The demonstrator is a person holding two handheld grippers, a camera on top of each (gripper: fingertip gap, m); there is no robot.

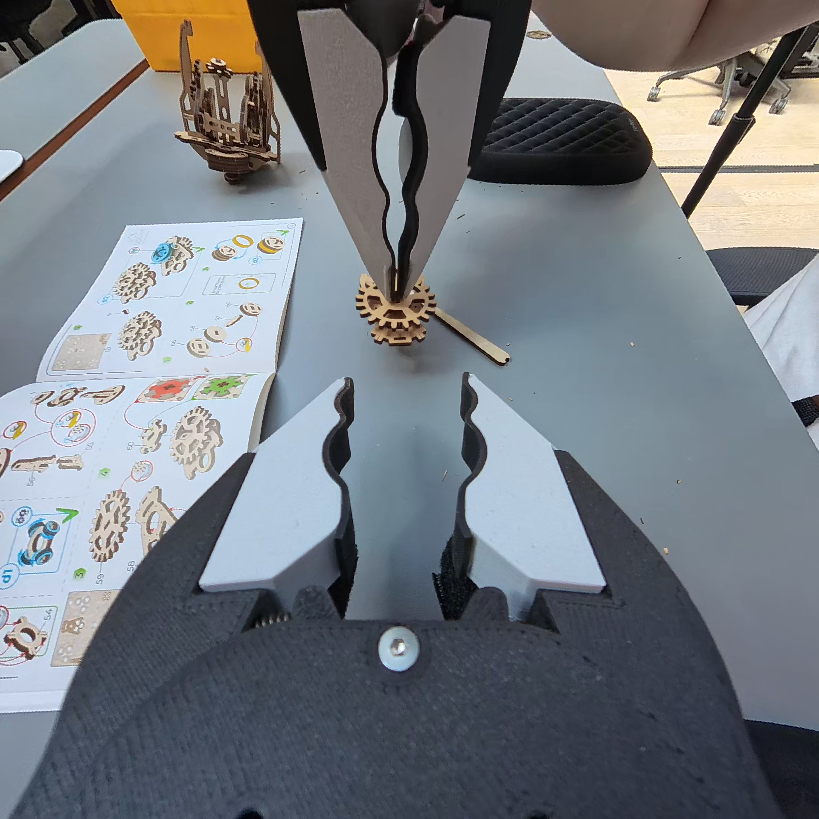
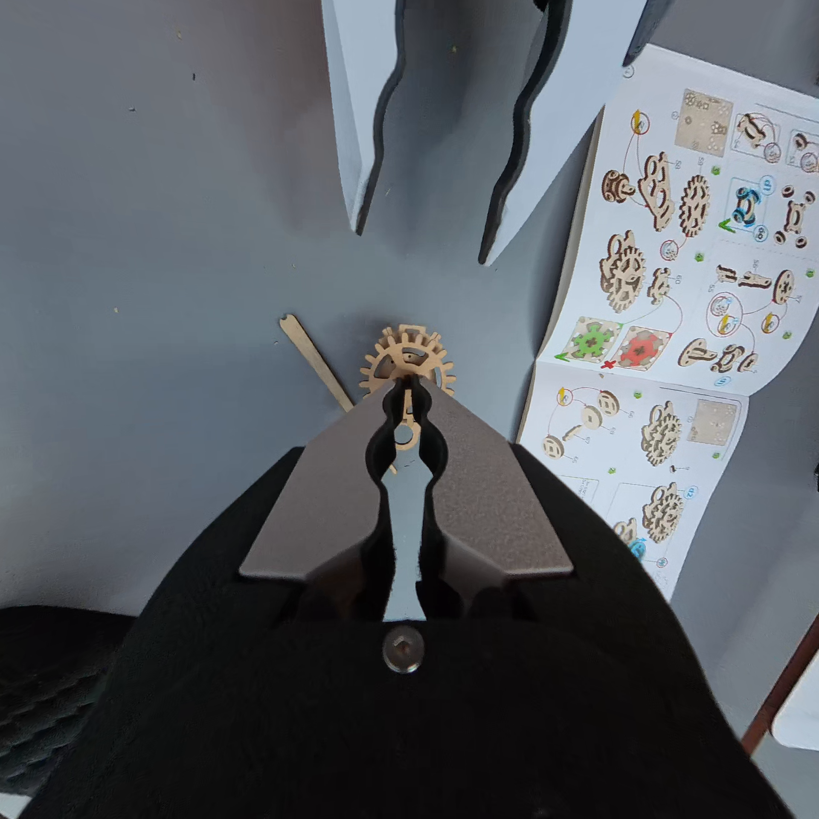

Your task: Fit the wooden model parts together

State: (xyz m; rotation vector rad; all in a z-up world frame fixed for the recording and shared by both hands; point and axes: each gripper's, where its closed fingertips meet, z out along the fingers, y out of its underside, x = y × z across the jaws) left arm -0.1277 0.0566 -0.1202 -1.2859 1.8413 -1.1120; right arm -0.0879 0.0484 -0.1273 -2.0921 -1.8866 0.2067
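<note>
Wooden toothed gear stack | pinched by right claw | left claw spread

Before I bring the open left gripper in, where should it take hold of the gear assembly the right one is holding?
Probably the toothed rim of the gear assembly, coming in low from the left gripper's own side. The right gripper already pinches the small piece at the hub from above, so the centre is taken. The rim facing you looks clear; the flat wooden stick lies off to the right, away from that approach.

The instruction booklet bears printed numbers and marks (uncopied).
</note>
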